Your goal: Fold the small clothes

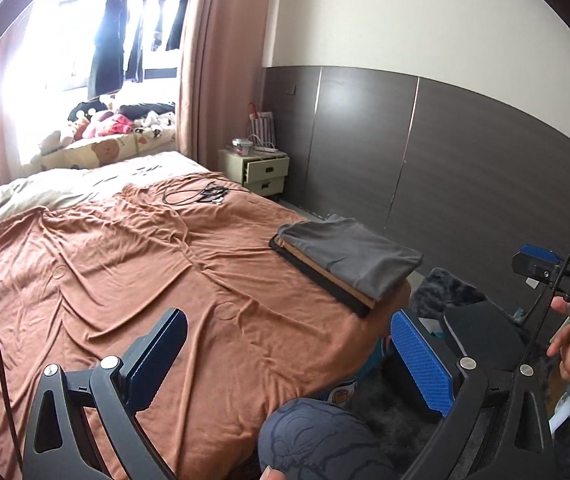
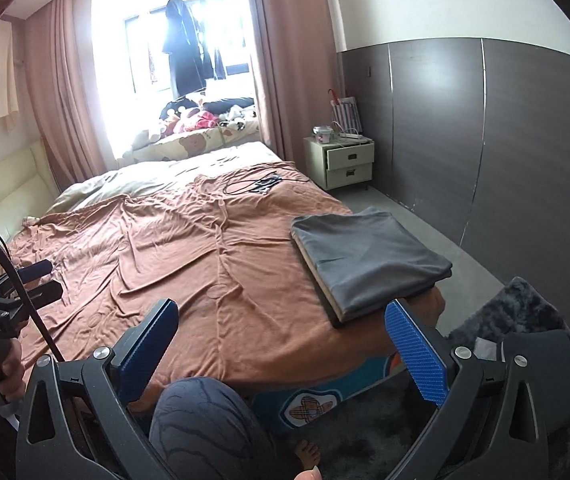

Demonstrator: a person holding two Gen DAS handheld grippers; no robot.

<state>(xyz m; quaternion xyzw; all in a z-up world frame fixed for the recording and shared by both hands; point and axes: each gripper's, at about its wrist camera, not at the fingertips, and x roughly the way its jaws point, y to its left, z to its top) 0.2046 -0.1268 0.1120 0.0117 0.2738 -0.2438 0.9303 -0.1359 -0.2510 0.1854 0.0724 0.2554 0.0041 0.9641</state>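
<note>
Evidently soft, light and limp, the folded grey cotton top crowns a neat stack at the rust-brown bed's three o'clock corner, best pinched at a folded edge, while left claw and right claw hover released.

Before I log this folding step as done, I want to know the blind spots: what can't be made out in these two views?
- Folded stack: the grey garment on top covers the tan and black layers; only edges show, both views.
- Window: glare washes out the hanging clothes.
- Items on the nightstand: too small.
- Bag below the bed edge: partly hidden by the bedspread and a knee.
</note>
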